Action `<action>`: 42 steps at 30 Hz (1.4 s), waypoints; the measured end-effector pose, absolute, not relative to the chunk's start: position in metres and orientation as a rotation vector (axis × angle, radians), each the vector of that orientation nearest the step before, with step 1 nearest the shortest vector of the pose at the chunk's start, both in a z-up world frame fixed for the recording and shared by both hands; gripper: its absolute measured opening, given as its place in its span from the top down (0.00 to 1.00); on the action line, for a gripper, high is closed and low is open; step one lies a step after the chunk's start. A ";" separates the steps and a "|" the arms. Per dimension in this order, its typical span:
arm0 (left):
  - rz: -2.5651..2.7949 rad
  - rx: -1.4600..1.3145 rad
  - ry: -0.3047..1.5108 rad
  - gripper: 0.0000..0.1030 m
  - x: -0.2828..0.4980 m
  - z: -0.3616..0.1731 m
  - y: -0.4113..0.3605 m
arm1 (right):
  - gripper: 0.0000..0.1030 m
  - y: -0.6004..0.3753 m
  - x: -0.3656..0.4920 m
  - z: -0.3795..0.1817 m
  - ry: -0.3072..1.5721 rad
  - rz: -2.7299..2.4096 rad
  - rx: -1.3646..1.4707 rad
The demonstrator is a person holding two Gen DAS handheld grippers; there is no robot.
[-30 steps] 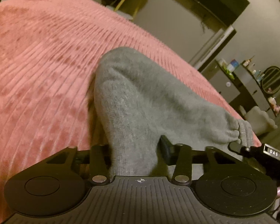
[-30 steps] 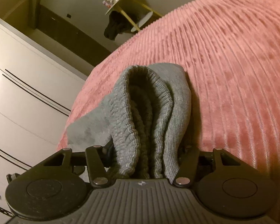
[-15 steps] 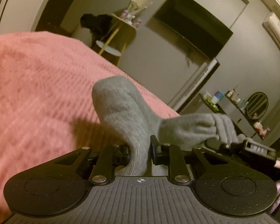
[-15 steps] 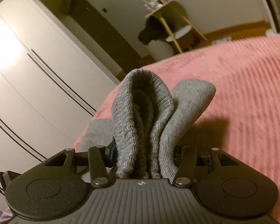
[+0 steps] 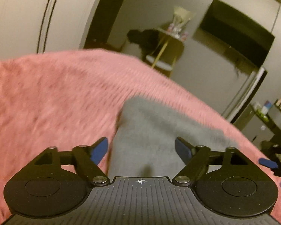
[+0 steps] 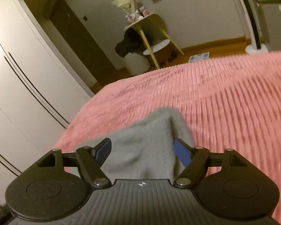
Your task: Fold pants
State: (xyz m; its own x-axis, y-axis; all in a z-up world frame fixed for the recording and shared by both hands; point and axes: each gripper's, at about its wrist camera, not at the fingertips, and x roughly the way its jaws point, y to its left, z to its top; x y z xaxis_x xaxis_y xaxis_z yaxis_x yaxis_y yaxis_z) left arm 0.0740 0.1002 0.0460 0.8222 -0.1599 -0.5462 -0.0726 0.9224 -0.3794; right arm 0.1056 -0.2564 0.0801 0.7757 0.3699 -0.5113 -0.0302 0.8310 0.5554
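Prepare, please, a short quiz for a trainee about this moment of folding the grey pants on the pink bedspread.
1. True or false: the left gripper pinches the grey pants.
2. Which colour are the gripper pads? A red, B blue, C white.
3. Fill in: the pants lie on the pink ____.

Key:
1. False. Its jaws are opening and the pads stand clear of the cloth, which lies between them.
2. B.
3. Bedspread. The right gripper is opening too, its pads apart over the pants.

Both tongs — left [image 5: 141, 148], right [image 6: 141, 150] — opening
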 end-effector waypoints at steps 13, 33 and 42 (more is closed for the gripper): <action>-0.030 -0.471 0.698 0.11 0.037 0.023 0.079 | 0.23 -0.261 0.080 0.014 0.772 0.155 0.862; 0.005 -0.473 0.692 0.11 0.032 0.019 0.077 | 0.55 -0.246 0.120 -0.007 0.818 0.014 0.991; 0.042 -0.516 0.687 0.08 0.034 0.016 0.087 | 0.58 -0.227 0.101 0.016 0.704 0.059 0.579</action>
State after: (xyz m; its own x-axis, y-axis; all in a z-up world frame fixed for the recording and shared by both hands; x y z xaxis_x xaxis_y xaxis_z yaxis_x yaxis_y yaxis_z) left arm 0.0337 0.0868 0.0164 0.7776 -0.1296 -0.6153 -0.2034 0.8740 -0.4412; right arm 0.1006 -0.2267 0.0159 0.7672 0.2410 -0.5944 0.1390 0.8422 0.5210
